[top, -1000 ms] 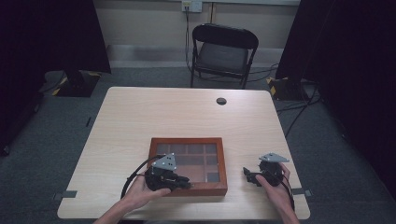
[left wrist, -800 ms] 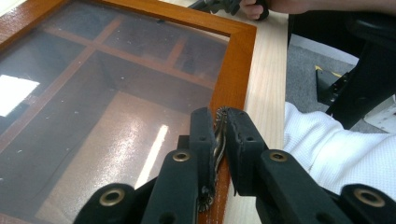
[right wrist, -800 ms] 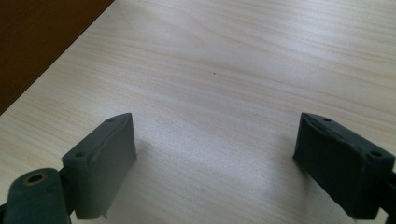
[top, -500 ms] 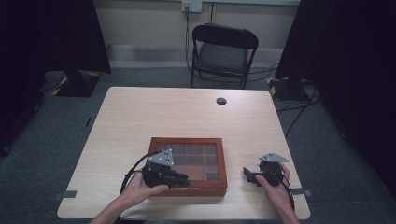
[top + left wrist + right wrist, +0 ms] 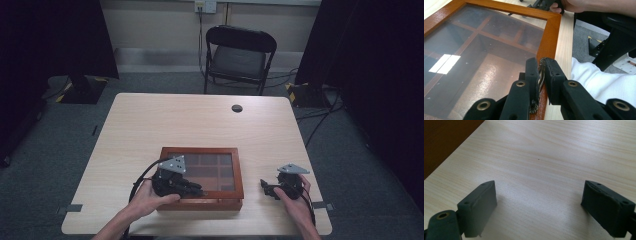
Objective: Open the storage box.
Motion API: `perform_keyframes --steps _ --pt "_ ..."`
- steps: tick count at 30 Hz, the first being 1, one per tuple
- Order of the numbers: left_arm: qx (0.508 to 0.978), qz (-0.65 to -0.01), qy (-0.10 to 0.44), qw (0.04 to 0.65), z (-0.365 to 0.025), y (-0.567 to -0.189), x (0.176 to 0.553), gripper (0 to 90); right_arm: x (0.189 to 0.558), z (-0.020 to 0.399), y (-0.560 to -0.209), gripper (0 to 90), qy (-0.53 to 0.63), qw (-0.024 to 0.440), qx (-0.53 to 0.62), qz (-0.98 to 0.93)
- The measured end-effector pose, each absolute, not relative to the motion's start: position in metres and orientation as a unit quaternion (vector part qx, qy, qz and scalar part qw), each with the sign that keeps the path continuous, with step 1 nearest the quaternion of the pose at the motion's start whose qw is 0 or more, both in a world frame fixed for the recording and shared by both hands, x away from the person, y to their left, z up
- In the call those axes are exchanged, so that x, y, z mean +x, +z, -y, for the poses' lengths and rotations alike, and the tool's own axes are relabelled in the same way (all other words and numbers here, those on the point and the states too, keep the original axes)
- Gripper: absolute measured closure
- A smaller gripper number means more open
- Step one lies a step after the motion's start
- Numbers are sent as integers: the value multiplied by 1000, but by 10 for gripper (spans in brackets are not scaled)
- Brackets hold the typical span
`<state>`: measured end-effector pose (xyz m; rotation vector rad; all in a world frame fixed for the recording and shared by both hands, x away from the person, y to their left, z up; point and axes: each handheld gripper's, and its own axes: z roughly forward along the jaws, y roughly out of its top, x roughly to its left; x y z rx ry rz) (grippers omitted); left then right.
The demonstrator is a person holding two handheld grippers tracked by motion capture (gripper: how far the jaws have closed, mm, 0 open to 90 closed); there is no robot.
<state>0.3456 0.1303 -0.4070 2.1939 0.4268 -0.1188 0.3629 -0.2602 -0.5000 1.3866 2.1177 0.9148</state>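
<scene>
A shallow wooden box [image 5: 200,150] with a glass lid over several compartments lies near the table's front edge. My left gripper [image 5: 197,191] reaches over the front rim of that box. In the left gripper view, my left gripper [image 5: 541,72] is shut on the small brass latch [image 5: 540,79] on the lid's orange-brown frame [image 5: 550,37]. To the right of the box, my right gripper [image 5: 265,186] rests low over the table, apart from it. In the right gripper view, my right gripper [image 5: 539,205] stands open over bare wood, with the box's dark side [image 5: 446,137] at the upper left.
A round black grommet [image 5: 237,108] sits in the light wooden table [image 5: 200,120] toward its far side. Behind the table stands a black folding chair [image 5: 239,55]. Dark curtains hang at both sides. The person's white garment [image 5: 599,80] lies just past the table's near edge.
My left gripper has shifted slightly left along the box's front edge. The right gripper and the box have not visibly moved.
</scene>
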Motion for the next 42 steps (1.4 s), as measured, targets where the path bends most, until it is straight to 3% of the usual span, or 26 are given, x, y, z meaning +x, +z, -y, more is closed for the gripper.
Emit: perform_keyframes --steps 42 --pt "885 -164 -36 434 -130 -372 357 813 363 260 -500 118 331 223 502 -767"
